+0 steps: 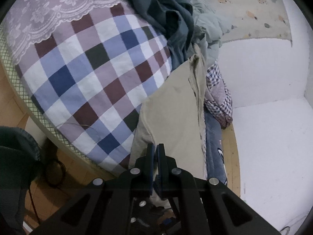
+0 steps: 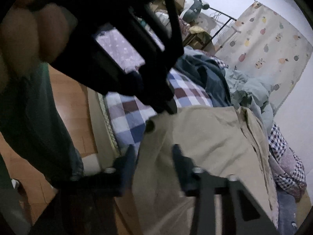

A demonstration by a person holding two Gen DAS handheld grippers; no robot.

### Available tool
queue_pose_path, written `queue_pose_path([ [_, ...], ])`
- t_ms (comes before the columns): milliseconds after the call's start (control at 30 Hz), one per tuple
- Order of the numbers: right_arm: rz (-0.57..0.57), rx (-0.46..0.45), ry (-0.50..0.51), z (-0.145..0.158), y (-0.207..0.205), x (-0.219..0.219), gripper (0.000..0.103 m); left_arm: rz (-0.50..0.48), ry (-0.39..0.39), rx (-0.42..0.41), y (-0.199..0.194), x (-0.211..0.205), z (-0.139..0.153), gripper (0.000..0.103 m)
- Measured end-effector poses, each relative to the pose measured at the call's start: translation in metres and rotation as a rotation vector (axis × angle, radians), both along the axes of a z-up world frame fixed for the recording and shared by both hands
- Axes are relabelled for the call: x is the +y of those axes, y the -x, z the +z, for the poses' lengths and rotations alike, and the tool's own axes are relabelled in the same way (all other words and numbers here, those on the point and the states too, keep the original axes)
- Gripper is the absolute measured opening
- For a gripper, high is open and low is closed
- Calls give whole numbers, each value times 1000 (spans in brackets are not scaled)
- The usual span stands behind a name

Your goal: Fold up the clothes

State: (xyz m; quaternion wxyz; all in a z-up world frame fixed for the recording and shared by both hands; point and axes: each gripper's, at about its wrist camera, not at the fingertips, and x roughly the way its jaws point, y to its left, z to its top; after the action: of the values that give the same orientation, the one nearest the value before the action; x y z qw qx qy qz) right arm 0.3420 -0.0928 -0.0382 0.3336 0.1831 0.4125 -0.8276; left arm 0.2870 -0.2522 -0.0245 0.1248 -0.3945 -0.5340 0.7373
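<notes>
Left wrist view: my left gripper (image 1: 156, 152) is clamped tight on the near hem of the beige trousers (image 1: 172, 105), which trail away across the right edge of the checked bedspread (image 1: 88, 74) toward a heap of dark teal clothes (image 1: 168, 19) at the far side

Right wrist view: my right gripper (image 2: 154, 156) straddles the trousers' near edge, jaws apart, not yet pinching. I judge the folding barely begun; the heap waits
</notes>
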Motion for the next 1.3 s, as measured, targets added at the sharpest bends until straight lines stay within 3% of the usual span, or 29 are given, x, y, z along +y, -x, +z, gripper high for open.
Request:
queue_pose_path([
  [67, -10, -3, -5, -1, 4, 0, 9, 10, 4, 0, -2, -1, 0, 2],
  [267, -18, -63, 61, 15, 10, 7, 3, 76, -19, -41, -10, -8, -7, 7],
  [367, -17, -138, 121, 26, 15, 12, 3, 84, -24, -50, -15, -4, -8, 27],
  [433, -20, -174, 151, 30, 18, 14, 3, 84, -57, -32, -18, 1, -7, 55],
  [600, -36, -240, 205, 37, 23, 18, 3, 103, -109, 12, -26, 10, -5, 70],
  [767, -53, -275, 245, 42, 25, 22, 3, 104, -144, -2, -27, 23, -11, 71],
  [1067, -52, -265, 253, 44, 22, 23, 3, 131, -99, 17, -24, 35, -6, 71],
  [1300, -49, -263, 249, 42, 22, 23, 3, 158, -123, 18, -26, 32, -11, 69],
])
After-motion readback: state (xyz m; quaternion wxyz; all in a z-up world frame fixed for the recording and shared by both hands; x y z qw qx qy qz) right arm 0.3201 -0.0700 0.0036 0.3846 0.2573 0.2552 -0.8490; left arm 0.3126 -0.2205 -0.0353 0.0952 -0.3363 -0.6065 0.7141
